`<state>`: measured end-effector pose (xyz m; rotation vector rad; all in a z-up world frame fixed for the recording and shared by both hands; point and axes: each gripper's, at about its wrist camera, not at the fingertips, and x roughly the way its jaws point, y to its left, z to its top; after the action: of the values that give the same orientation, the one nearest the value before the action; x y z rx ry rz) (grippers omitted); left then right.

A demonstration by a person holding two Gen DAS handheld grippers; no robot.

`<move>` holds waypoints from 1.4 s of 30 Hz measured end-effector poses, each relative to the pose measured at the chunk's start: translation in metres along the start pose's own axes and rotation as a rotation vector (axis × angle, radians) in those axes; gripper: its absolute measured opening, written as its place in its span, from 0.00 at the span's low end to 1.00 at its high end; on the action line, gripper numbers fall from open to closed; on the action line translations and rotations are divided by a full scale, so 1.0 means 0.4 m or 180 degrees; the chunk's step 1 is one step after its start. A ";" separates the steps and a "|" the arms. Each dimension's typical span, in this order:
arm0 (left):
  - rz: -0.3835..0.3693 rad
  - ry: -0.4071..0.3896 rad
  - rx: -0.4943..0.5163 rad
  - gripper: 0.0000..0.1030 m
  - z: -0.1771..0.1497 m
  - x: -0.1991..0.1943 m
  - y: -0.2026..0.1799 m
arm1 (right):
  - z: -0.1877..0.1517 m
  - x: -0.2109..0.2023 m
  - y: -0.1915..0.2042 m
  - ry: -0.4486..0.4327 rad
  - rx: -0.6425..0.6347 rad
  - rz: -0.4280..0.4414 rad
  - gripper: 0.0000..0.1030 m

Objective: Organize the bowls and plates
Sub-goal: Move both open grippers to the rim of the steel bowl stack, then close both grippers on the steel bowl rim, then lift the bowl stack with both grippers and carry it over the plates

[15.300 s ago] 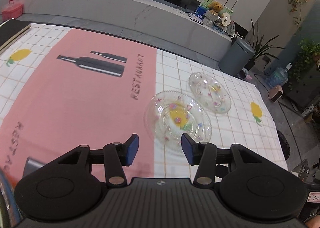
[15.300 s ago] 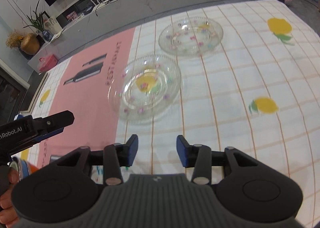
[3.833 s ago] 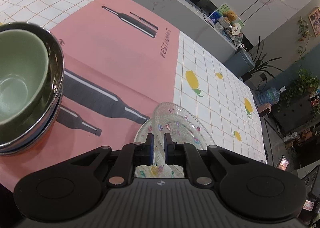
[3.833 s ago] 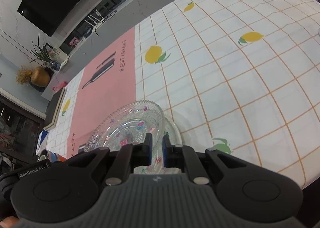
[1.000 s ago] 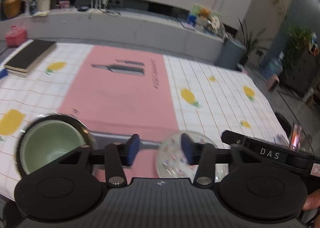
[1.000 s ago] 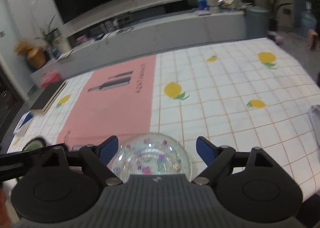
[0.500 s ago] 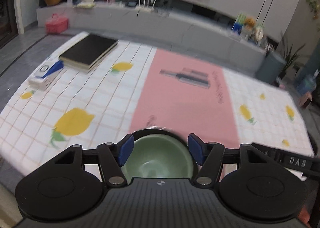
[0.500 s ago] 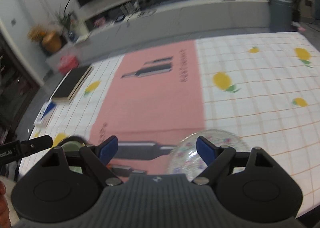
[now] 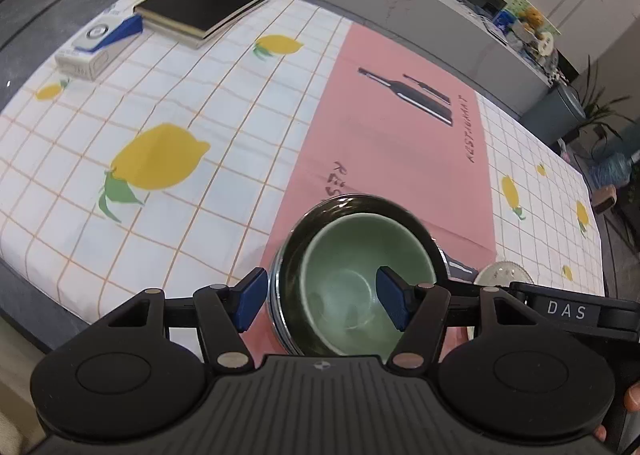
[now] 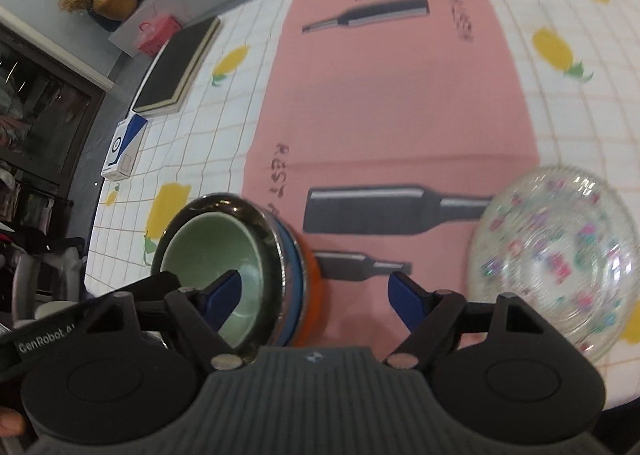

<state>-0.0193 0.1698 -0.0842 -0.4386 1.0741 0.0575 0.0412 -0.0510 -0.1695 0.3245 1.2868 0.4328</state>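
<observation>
there, nested bowls mouth-up between spread left gripper fingers

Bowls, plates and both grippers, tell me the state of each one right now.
Green bowl: upright, nested on top of the bowl stack.
Bowl stack: on the pink mat, not gripped.
Glass plates: on the table beside the bowls, not gripped.
Left gripper: open, above the green bowl.
Right gripper: open, holding nothing.
Book: closed, lying flat.
</observation>
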 end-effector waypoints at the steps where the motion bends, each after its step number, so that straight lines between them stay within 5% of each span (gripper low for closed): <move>1: -0.0003 0.0014 -0.0035 0.71 0.000 0.008 0.006 | 0.001 0.008 0.003 0.0031 0.0012 0.0018 0.74; 16: -0.0278 0.0198 -0.0495 0.66 -0.033 0.103 0.082 | -0.004 0.103 0.007 0.0341 0.0195 0.0012 0.67; 31: -0.0327 0.0143 -0.0772 0.50 -0.045 0.126 0.107 | -0.016 0.125 -0.024 0.0349 0.0386 0.0303 0.44; 42: -0.0267 0.0074 -0.0607 0.49 -0.046 0.112 0.076 | -0.017 0.115 -0.021 0.0280 0.0327 0.0253 0.39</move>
<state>-0.0209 0.1833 -0.1397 -0.6572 1.0762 0.0809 0.0458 -0.0363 -0.2142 0.4482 1.3883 0.4531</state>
